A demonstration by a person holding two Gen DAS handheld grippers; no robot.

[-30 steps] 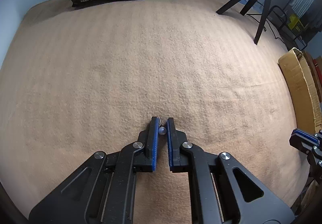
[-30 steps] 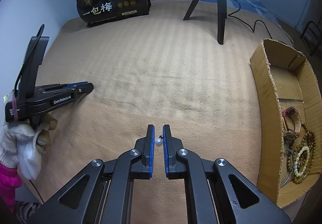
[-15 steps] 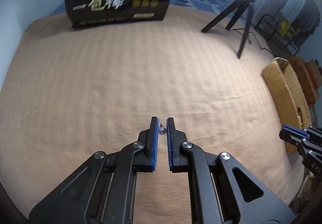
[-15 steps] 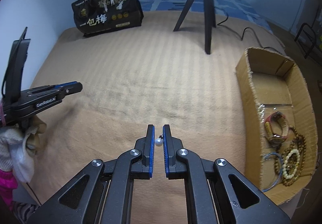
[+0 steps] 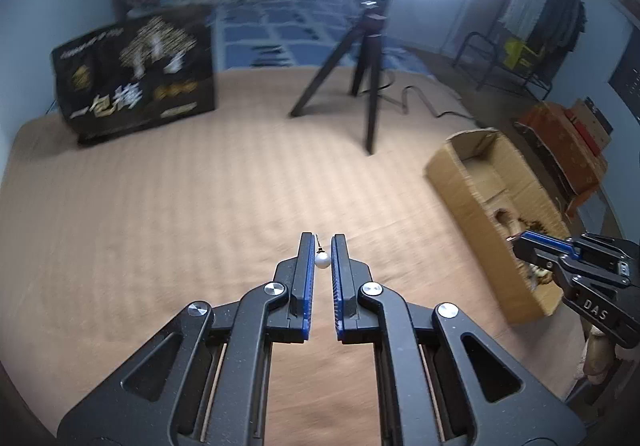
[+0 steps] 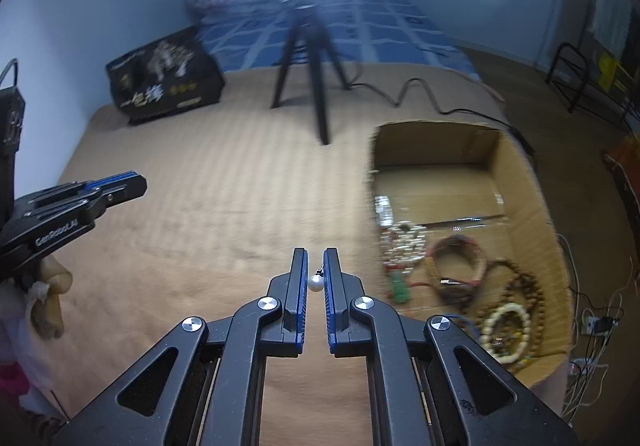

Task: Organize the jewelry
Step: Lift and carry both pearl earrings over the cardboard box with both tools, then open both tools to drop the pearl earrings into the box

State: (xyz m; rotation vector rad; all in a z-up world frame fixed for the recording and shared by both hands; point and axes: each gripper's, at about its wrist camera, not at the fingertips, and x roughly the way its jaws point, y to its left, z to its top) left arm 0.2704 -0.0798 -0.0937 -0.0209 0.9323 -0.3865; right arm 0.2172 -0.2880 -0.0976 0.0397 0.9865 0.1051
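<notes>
Two in hand: one pearl earring apiece, both airborne, none yet dropped.
Left gripper (image 5: 323, 242): nearly closed, blue pads pinching a pearl earring (image 5: 322, 260) by the bead, thin hook poking up ahead of the tips.
Right gripper (image 6: 315, 256): same narrow pinch, second pearl earring (image 6: 315, 283) caught between the pads.
Cardboard box (image 6: 520, 181): ahead and to the right of the right gripper; further off to the right of the left one.
Already stowed: bracelets (image 6: 456, 266), bead strings (image 6: 516, 298) and other pieces heaped at the near end of the box; blurred, so no exact count.
Far end of box: bare cardboard, room to spare.
Surface (image 5: 160, 213): tan cloth below both grippers, no loose jewelry visible on it from either view.
Progress, as a judgement: late stage, probably these two earrings as the last load.
Left to do: carry both rightward over the box rim, ease the pads apart, let the pearls fall in.
Watch point: tiny round beads, slippery grip, easy to flick short of the wall.
</notes>
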